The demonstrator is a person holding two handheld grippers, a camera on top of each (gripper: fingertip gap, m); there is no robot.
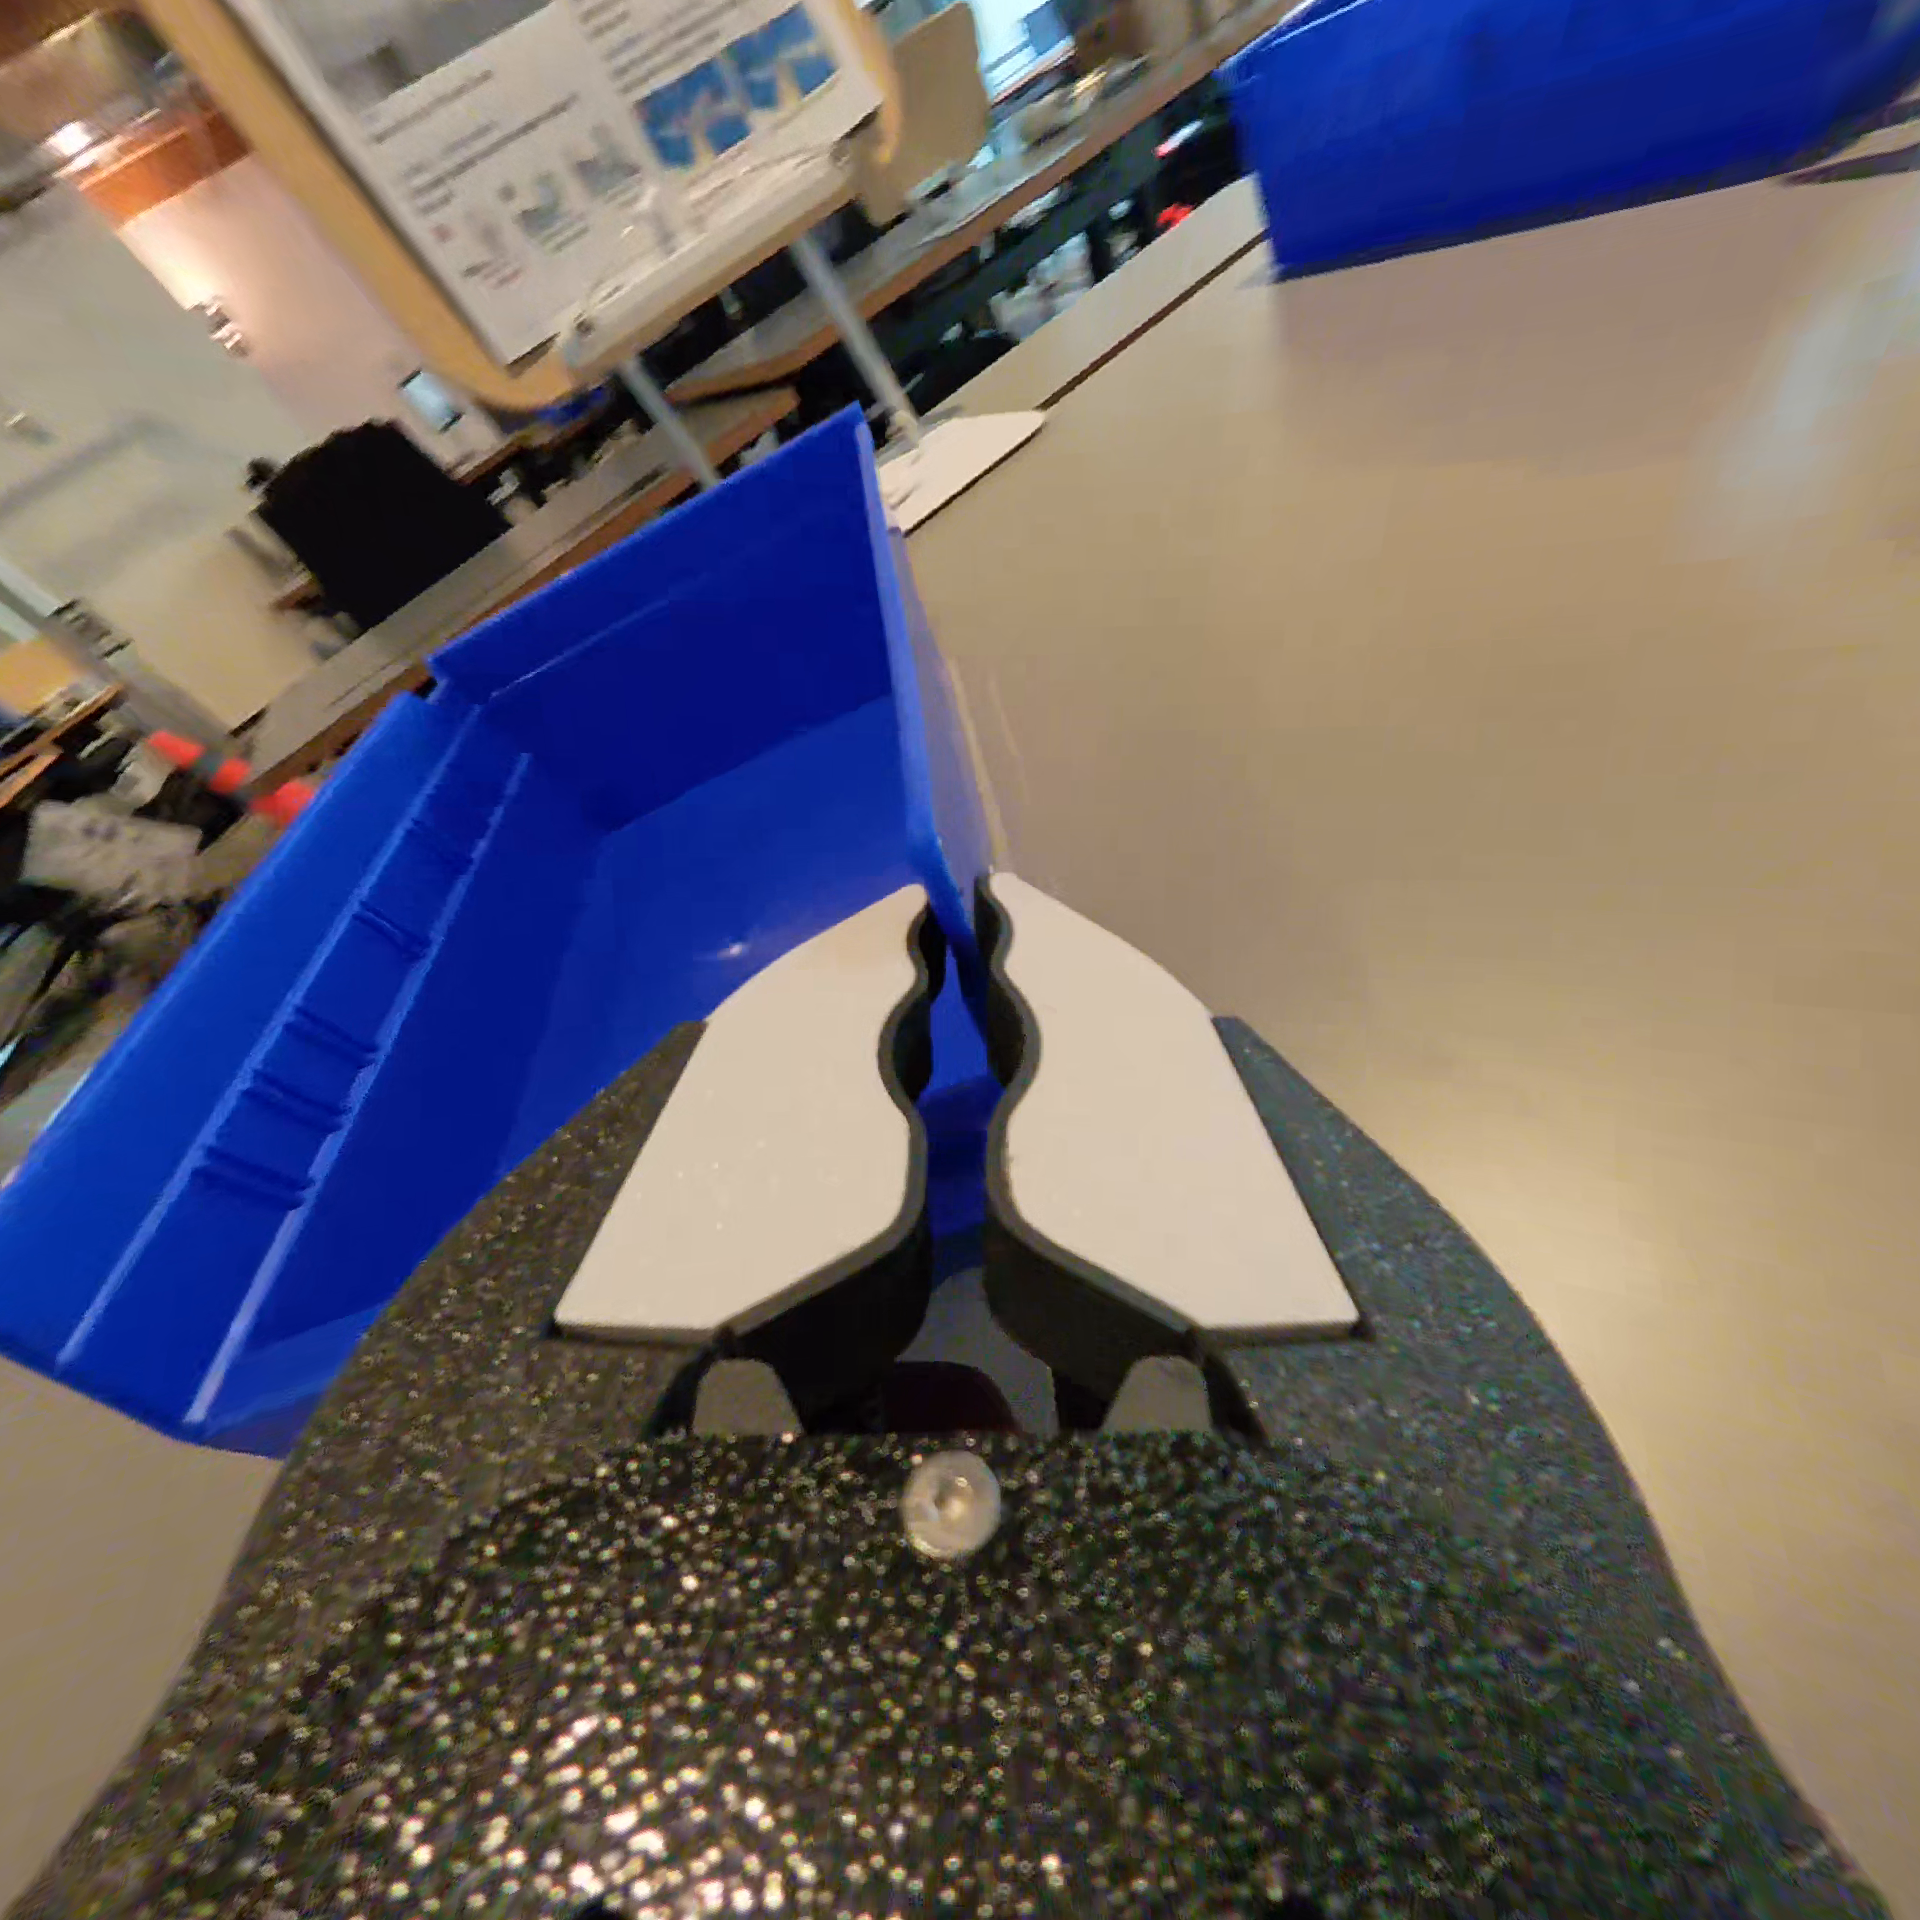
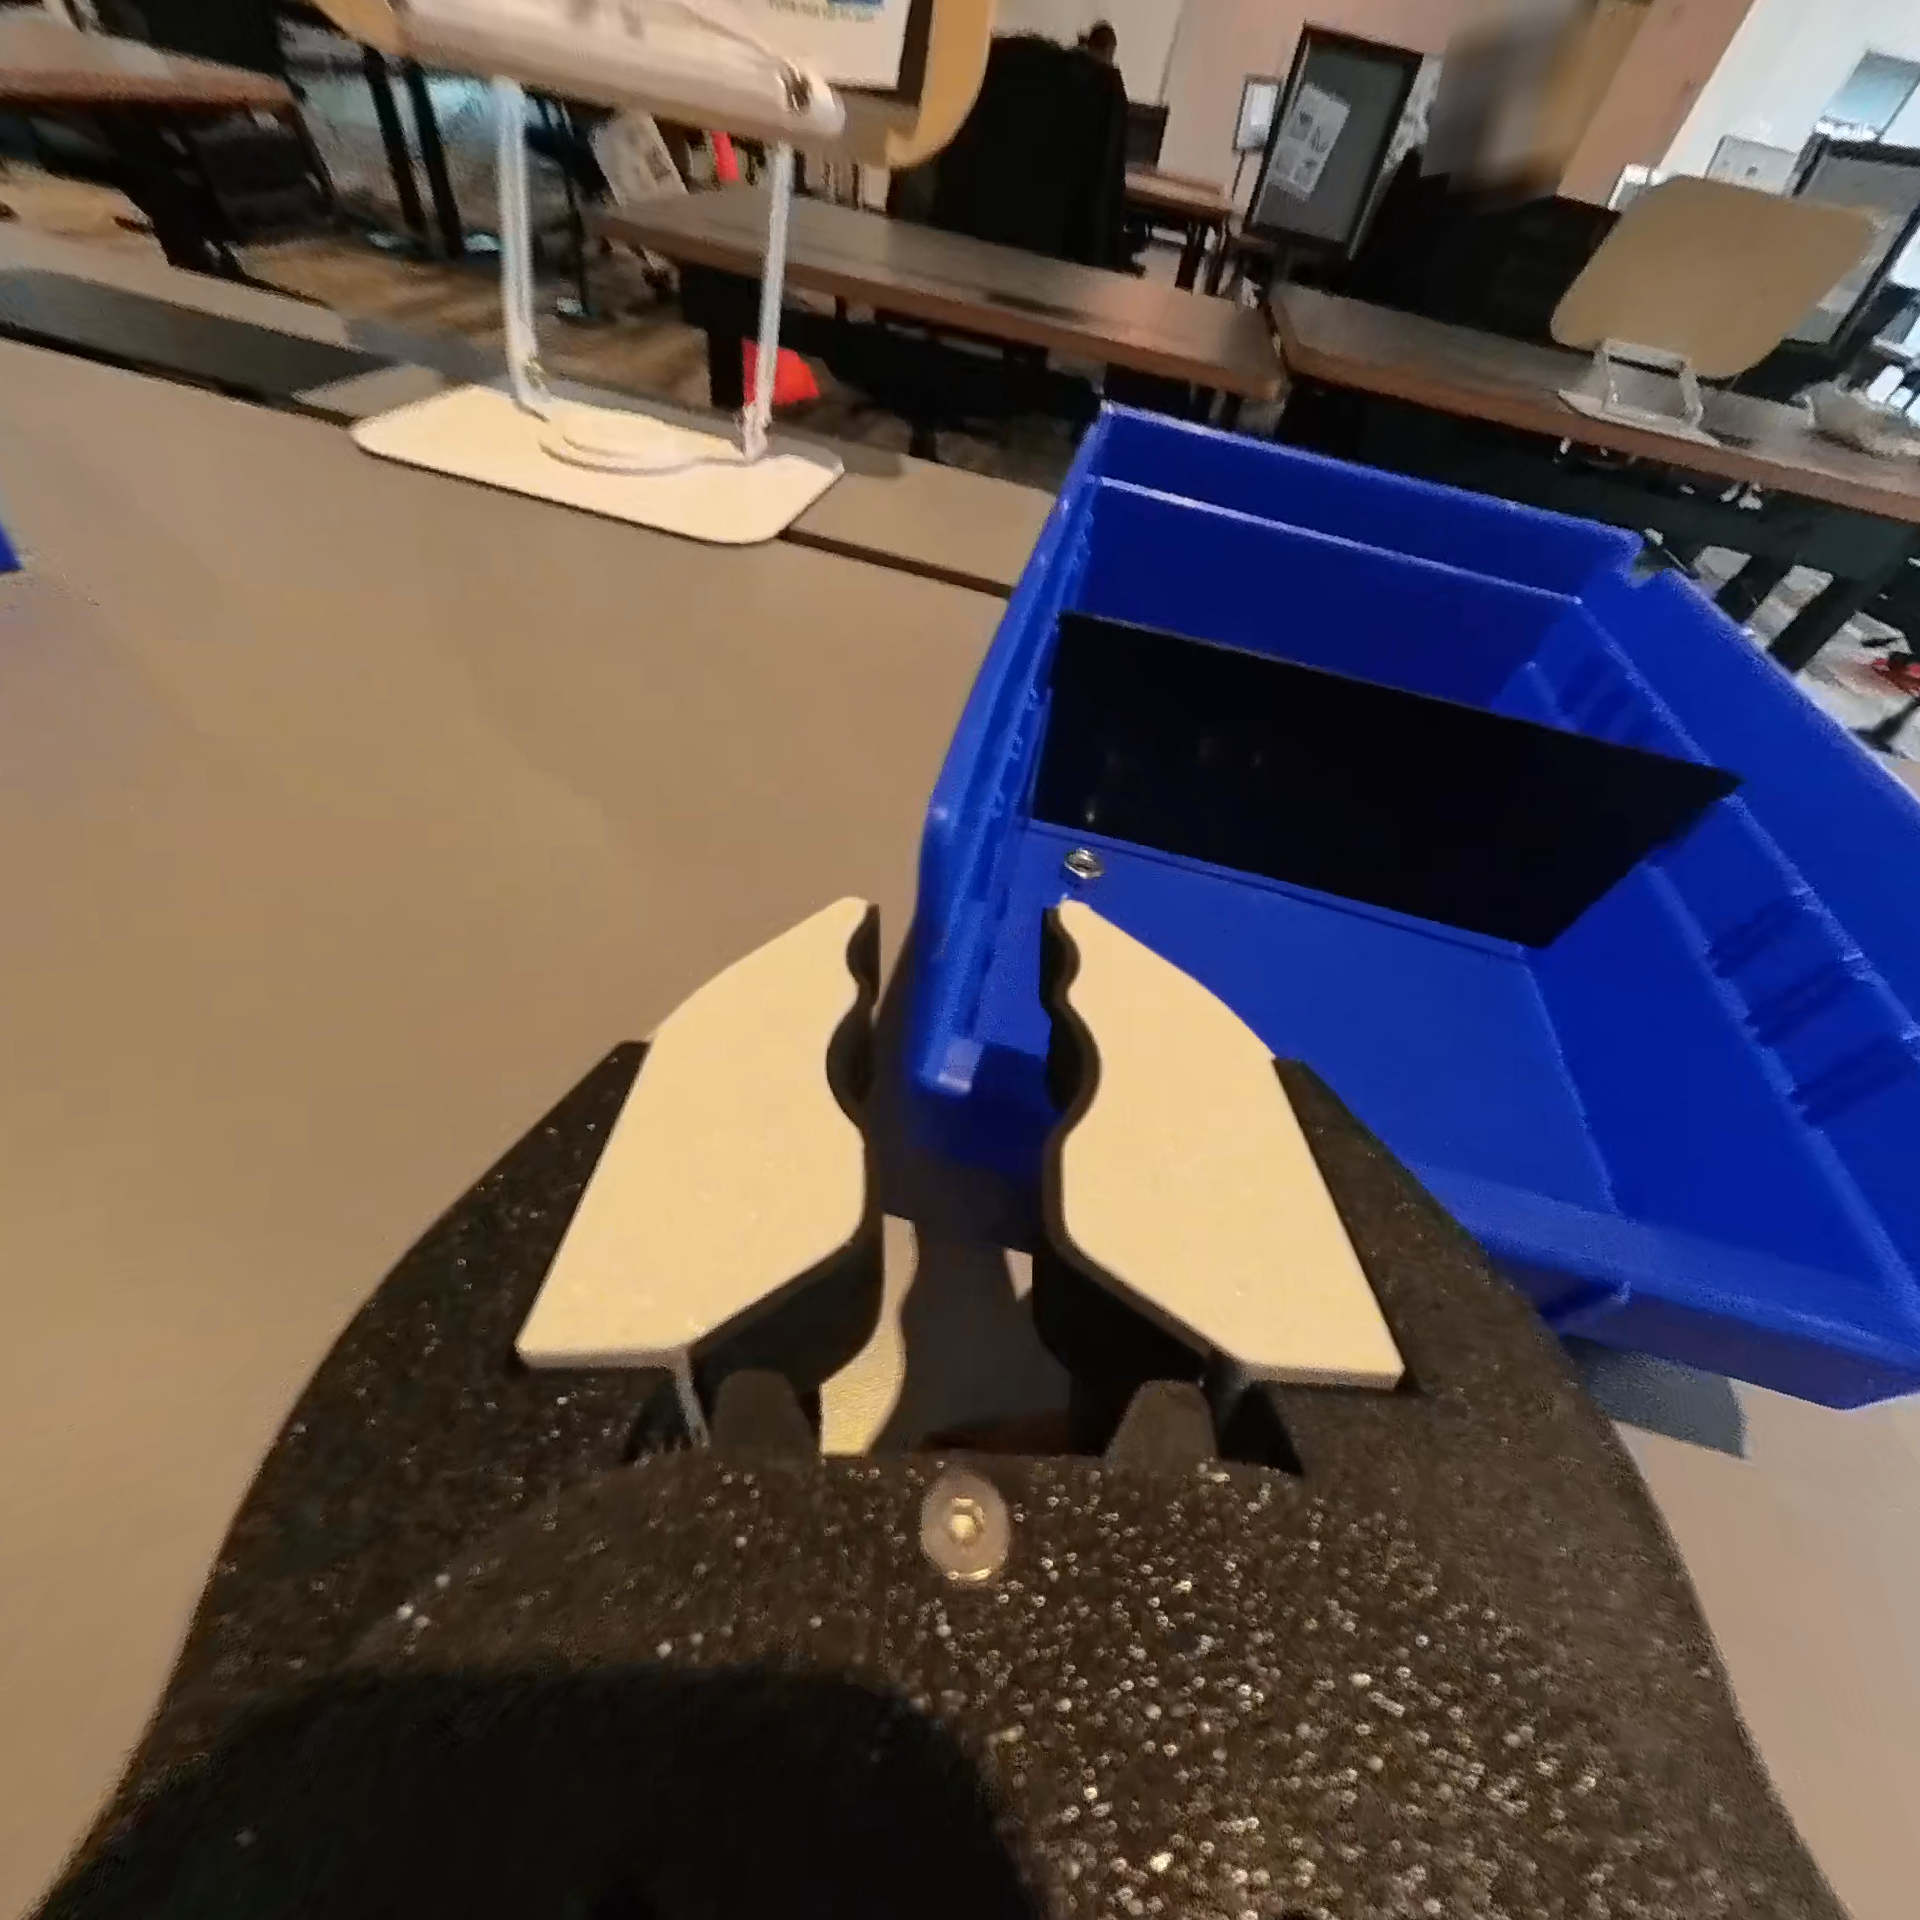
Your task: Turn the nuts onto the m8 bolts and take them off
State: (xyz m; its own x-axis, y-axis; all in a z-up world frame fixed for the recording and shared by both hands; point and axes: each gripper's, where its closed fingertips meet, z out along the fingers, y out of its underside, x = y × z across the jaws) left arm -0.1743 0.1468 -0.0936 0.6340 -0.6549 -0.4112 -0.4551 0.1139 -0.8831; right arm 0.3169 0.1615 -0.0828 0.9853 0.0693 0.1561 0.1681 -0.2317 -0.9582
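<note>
My left gripper (image 1: pixel 961 935) is shut on the right side wall of an empty blue bin (image 1: pixel 665 810), which shows in the left wrist view. My right gripper (image 2: pixel 961 935) is open, its fingers straddling the left wall of a second blue bin (image 2: pixel 1455 1039); I cannot tell whether they touch it. A small silver nut (image 2: pixel 1083 860) lies on that bin's floor, against a black divider (image 2: pixel 1351 769) and just beyond my right fingertip. No bolt is in view.
Both bins sit on a grey table (image 1: pixel 1455 831). The second bin also shows at the far right of the left wrist view (image 1: pixel 1558 125). A white sign stand (image 2: pixel 603 468) stands at the table's far edge. Desks and chairs lie beyond. Some 50 cm of space lies between my two pairs of fingers.
</note>
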